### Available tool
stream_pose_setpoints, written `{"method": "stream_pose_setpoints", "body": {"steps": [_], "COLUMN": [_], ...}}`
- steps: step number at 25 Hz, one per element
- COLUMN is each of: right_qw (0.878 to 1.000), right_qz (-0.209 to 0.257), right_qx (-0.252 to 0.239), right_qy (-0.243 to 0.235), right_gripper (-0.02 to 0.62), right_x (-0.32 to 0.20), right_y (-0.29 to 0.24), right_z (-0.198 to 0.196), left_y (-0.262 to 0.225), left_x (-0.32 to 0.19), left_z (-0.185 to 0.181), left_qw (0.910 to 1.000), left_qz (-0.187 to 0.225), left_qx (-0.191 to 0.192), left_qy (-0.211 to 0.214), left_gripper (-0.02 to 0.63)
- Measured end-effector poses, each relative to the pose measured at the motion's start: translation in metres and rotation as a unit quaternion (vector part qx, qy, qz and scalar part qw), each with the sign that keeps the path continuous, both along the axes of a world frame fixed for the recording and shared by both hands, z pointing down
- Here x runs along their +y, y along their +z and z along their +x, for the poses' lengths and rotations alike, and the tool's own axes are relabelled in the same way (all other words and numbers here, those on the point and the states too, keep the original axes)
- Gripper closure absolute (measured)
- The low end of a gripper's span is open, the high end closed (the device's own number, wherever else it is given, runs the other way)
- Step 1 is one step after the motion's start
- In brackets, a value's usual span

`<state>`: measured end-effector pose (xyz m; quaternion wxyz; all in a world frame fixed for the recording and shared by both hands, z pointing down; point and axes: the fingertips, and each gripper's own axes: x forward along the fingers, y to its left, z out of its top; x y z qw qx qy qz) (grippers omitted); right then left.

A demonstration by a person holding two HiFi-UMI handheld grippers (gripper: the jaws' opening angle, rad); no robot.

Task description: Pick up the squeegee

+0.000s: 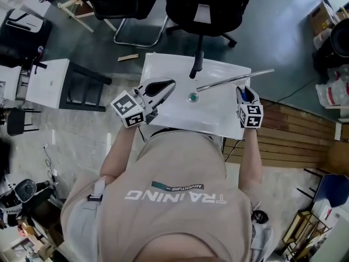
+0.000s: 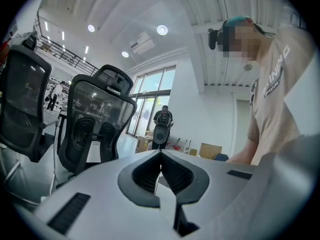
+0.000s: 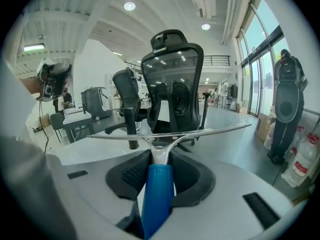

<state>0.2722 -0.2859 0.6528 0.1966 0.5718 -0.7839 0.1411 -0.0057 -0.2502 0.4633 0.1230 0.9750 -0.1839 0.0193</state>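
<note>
Judging by how things stand, the pickup itself is made and the step in hand is the lift. The right gripper (image 3: 160, 160) has its jaws clamped on the squeegee (image 3: 165, 134), the two dark ribbed pads pressing the blue handle from either side; the handle runs back between the jaws toward the gripper's body; the bright metal neck comes out just past the fingertips; the long blade lies crosswise ahead of them, reaching well out to both sides, its right end a little higher in the right gripper view. From above, the blade seems to hang over the white table (image 1: 218, 119) rather than rest on it, though I cannot be sure of the gap. A small green thing (image 1: 193, 97) sits on the table top off to the left of those jaws, apart from the blade. The left gripper (image 2: 161, 154) has its jaws together with nothing between them; it points out across the room, well to the side of the squeegee, and takes no part.

What the next move calls for, I'd say, is only a firm, steady hold. The grip sits at the handle's front end, so the long blade could swing or tip if the pads slacken; holding it clear of the table's edge and of the office chairs (image 3: 172, 84) beyond would be wise.
</note>
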Motion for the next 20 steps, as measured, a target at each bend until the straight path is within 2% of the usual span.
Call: {"method": "stream_pose_setpoints", "body": {"steps": [9,20], "right_qw": [0.995,0.984], "right_qz": [0.093,0.171], "right_qx": [-0.023,-0.027], "right_qy": [0.003,-0.036], "right_gripper": [0.471,0.471], "right_x": [0.023,0.021], "right_y": [-0.104,-0.177], "right_z": [-0.038,-0.098], "left_y": [-0.018,-0.041], "left_x": [-0.007,-0.029], "left_z": [-0.013,-0.042], "left_qw": [0.9997,0.9976], "left_qz": [0.021,0.067], "left_qx": [0.009,0.012], "left_qy": [0.012,-0.006], "left_gripper": [0.594,0.594]}}
